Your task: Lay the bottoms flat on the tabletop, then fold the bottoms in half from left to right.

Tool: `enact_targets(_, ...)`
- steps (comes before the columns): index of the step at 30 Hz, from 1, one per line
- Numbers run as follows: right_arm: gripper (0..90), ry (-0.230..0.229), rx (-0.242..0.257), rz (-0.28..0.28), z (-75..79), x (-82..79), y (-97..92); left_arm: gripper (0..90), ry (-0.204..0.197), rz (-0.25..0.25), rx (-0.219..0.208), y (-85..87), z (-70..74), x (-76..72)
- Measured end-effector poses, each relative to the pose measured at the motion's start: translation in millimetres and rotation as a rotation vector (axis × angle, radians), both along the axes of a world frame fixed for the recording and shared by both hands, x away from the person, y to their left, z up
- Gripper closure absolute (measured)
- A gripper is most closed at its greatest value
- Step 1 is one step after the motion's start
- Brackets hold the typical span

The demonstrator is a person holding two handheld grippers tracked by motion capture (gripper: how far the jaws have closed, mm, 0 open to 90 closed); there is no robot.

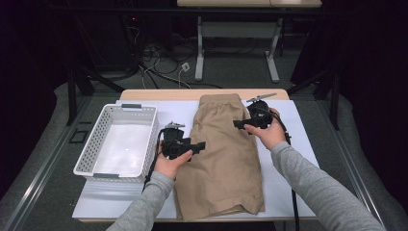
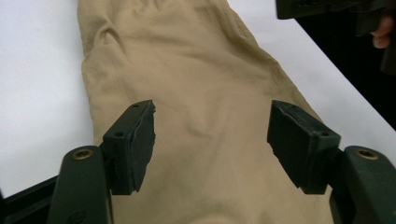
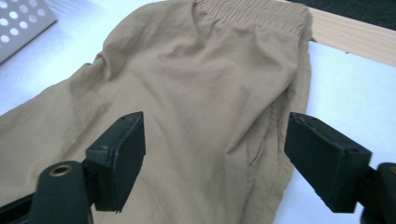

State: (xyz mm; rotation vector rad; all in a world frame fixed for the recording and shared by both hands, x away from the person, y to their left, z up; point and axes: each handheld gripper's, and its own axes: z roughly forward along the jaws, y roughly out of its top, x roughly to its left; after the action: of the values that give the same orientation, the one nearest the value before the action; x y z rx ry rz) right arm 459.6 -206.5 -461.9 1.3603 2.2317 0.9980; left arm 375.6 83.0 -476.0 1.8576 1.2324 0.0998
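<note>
Khaki shorts (image 1: 223, 154), seemingly without legible label.

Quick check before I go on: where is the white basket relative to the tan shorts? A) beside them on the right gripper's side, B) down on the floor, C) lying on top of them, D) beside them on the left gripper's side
D: in the high view the white basket stands on the table beside the tan shorts, on the side of the left gripper, and it looks empty.

In the left gripper view, the shorts (image 2: 205, 107) run off the top and bottom edges beyond the jaws. Ahead of the right gripper (image 3: 215, 163), the basket (image 3: 21, 23) is cut off at the corner.
</note>
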Motion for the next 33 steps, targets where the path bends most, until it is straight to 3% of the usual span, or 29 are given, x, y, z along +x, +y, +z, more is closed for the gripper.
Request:
enact_targets(5, 15.8, 0.025, 0.009, -0.014, 4.8, 0.9, -3.6, 26.8, 0.023, 0.021, -0.010, -6.5, 3.9, 8.7)
enact_targets(9, 14.7, 0.028, -0.012, -0.013, 7.8, 1.0, -3.8, 22.1, 0.002, 0.006, 0.019, -13.1, 7.5, 14.0)
enact_targets(12, 14.7, 0.035, -0.005, -0.009, 9.2, 1.5, -3.6, 20.7, 0.017, 0.004, 0.000, -16.4, 9.9, 20.2)
enact_targets(15, 13.8, 0.056, -0.012, -0.001, 8.4, 2.3, -2.2, 20.3, 0.014, -0.004, 0.007, -18.9, 12.0, 27.0)
enact_targets(23, 6.5, 0.040, -0.047, 0.016, 10.6, 6.6, 2.4, 19.0, -0.013, -0.011, 0.028, -23.9, 21.3, 46.2)
enact_targets(29, 14.8, -0.004, -0.079, 0.010, 16.8, 13.6, 4.5, 23.1, -0.017, 0.026, 0.030, -21.7, 25.5, 63.4)
enact_targets(33, 19.7, -0.005, -0.080, -0.001, 18.4, 21.1, 5.8, 25.2, -0.018, 0.053, 0.042, -19.7, 26.8, 72.3)
